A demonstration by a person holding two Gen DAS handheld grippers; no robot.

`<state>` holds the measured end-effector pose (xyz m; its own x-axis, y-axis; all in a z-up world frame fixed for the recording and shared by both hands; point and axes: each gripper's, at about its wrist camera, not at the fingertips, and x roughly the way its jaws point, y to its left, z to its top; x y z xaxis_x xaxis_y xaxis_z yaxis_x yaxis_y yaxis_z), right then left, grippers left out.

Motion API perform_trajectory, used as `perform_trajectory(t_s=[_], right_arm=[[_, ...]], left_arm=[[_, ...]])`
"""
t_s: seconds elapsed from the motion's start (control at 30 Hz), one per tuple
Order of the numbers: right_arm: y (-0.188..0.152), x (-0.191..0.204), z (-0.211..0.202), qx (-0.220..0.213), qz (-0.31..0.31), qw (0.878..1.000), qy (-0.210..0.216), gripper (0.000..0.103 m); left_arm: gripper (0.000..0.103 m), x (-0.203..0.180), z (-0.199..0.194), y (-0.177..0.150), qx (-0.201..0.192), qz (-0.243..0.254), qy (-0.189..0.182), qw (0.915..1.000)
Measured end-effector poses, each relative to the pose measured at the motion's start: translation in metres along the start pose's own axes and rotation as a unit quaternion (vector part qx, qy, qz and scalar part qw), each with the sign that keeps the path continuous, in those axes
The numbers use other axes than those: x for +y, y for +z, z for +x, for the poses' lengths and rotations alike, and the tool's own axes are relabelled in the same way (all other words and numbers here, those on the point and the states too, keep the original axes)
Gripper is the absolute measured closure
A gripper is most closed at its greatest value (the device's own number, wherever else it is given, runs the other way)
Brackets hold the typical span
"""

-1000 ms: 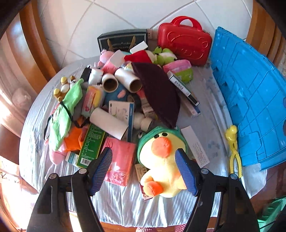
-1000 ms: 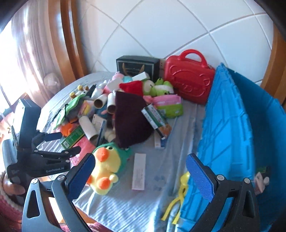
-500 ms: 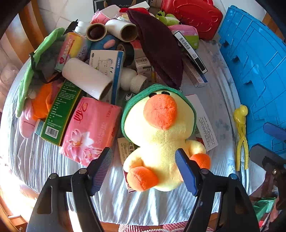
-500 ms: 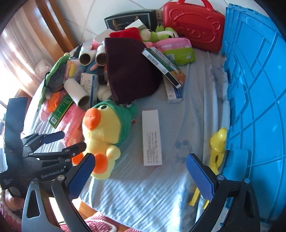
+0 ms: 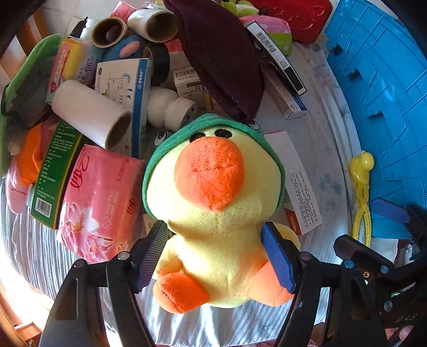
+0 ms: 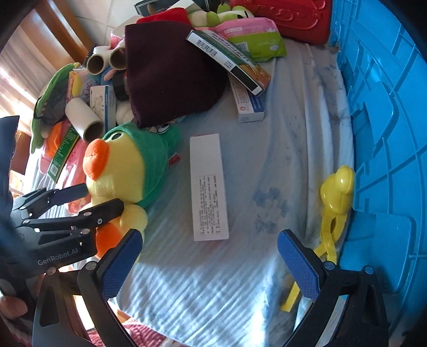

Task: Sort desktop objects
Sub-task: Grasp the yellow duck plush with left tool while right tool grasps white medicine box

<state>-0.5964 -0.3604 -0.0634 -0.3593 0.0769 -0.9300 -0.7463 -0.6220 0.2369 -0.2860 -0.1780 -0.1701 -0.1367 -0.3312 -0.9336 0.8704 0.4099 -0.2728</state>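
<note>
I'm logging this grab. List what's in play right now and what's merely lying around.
In play: left hand-held gripper, jaws at the plush duck; blue crate nearby.

Lying around: white box, yellow tongs, pink tissue pack, dark cloth, red case.
</note>
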Motion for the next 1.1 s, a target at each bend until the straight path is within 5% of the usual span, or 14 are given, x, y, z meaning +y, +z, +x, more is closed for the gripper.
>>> perform_trajectory(t_s=[0.3,0.53,0.7,0.8,1.1], right_arm=[[0.018,-0.006,0.027,0.016,-0.019,1.0,-0.008,0.0],[0.023,-0.008,0.052,0.042,-0.031,0.999,-0.011,0.027],[0.022,-0.003,0.074,0.066,-0.042,0.997,-0.006,0.031],[0.019,-0.003,0.084,0.074,-0.046,0.996,-0.016,0.045],[0.017,0.0,0.083,0.062,-0.065,0.995,-0.039,0.05]], left_arm=[[0.029,0.002,0.02,0.016,0.037,-0.01,-0.01,0.9992],[0.03,0.008,0.017,0.008,0.039,-0.001,-0.017,0.9991],[0.026,-0.001,0.028,0.013,0.04,0.008,-0.003,0.9991],[0.026,-0.003,0.028,0.012,0.034,0.017,0.003,0.9993],[0.03,-0.002,0.025,0.008,0.012,0.019,0.005,0.9997]])
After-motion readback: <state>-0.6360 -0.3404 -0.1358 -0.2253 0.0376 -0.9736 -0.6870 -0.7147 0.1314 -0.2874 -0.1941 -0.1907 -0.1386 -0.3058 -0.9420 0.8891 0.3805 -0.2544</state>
